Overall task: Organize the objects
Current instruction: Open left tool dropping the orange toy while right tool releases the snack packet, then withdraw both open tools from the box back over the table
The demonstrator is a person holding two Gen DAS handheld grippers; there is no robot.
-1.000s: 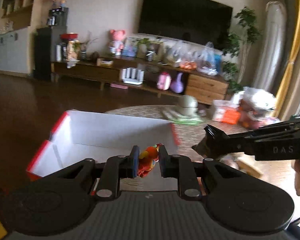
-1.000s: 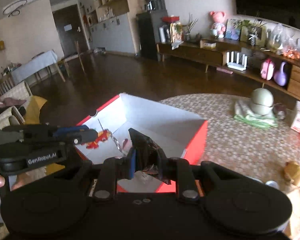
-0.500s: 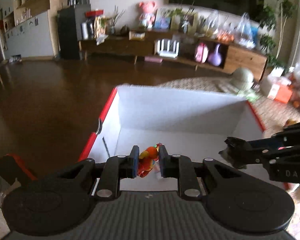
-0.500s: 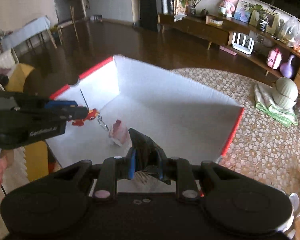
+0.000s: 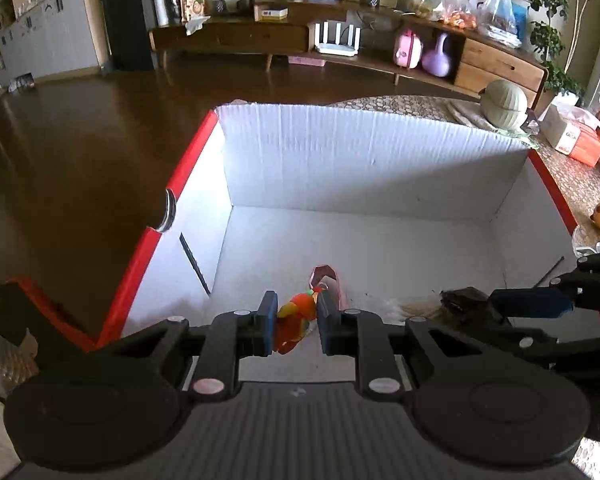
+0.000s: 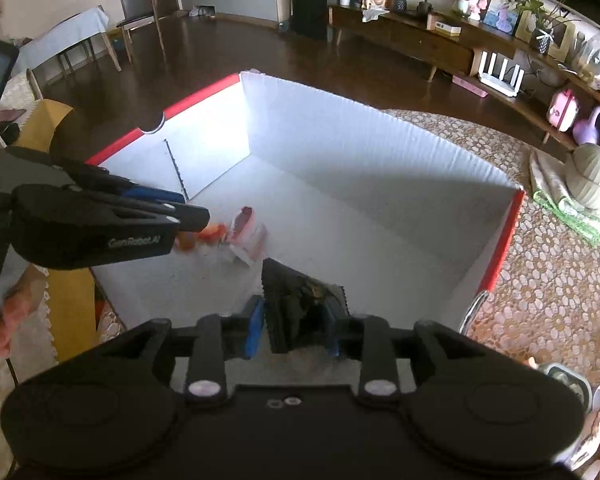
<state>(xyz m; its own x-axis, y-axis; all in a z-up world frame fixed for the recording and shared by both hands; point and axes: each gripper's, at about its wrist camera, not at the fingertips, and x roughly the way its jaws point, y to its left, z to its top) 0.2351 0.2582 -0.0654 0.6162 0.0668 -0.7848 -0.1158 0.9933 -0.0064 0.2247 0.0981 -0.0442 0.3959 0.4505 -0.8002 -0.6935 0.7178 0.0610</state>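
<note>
Left wrist view: the left tongs, at the lower middle of the frame, are clamped on a small orange toy held over the floor of a white box with red edges. A pink-and-white packet lies on the box floor just beyond the toy. At the right edge, the right tongs are clamped on a dark wrapper. Right wrist view: the wrapper sits between the blue pads at lower centre, inside the box, which rests on a lace-covered bench.
</note>
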